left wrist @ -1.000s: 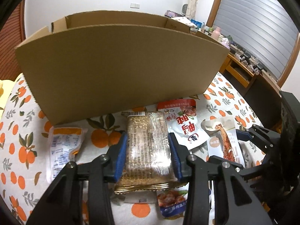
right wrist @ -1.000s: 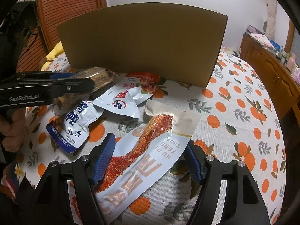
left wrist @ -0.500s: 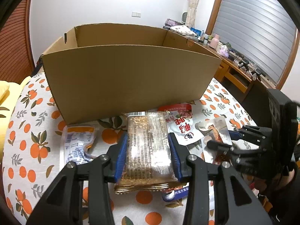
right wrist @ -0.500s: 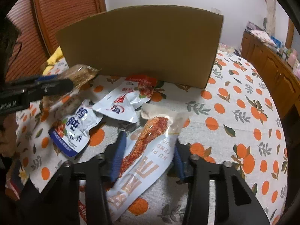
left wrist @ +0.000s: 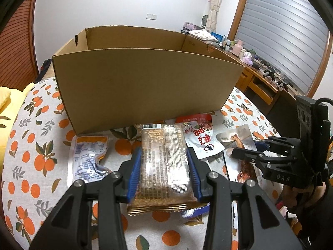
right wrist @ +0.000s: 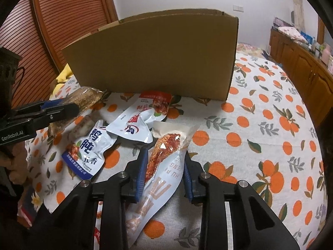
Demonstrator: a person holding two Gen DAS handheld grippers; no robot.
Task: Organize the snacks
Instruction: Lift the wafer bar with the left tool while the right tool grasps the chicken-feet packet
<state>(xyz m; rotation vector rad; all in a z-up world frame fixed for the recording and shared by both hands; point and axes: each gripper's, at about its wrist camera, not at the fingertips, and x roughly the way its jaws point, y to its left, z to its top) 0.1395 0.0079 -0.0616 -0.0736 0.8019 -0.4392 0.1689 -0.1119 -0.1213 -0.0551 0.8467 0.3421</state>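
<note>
Round counter [right wrist: 270, 108] under white cloth printed with oranges and leaves. Open cardboard box [left wrist: 145, 87] standing toward the far side, plain brown wall facing both cameras, inside mostly hidden. Snack packets scattered on the cloth in front of the box.

Left gripper [left wrist: 164, 170] clamped on a clear-wrapped grain bar packet [left wrist: 164, 162], blue pads pressing both long sides, packet lifted just above the cloth, short of the box wall. White-and-orange packet [left wrist: 87, 156] lying flat to its left. White packet with red top [right wrist: 141, 118] lying just in front of the box; blue-edged white packet [right wrist: 87, 152] beside it, corners overlapping.

Right gripper [right wrist: 164, 166] closing around a chicken-leg pouch [right wrist: 166, 152], fingers [right wrist: 141, 166] tight against both sides, pouch buckled upward between them, lower end trailing on the cloth. A hand [right wrist: 14, 158] visible at the left edge of the right view, under the left tool.

Room: white walls, reddish slatted wood panel [right wrist: 68, 20] behind the box on the left, yellow cloth [left wrist: 5, 102] past the counter edge, possibly bedding. Wooden sideboard [right wrist: 301, 62] along the right wall, cluttered with small bottles and boxes, too small to name. Grey slatted blind [left wrist: 281, 31] in a wooden frame above it, pale curtain beside.
</note>
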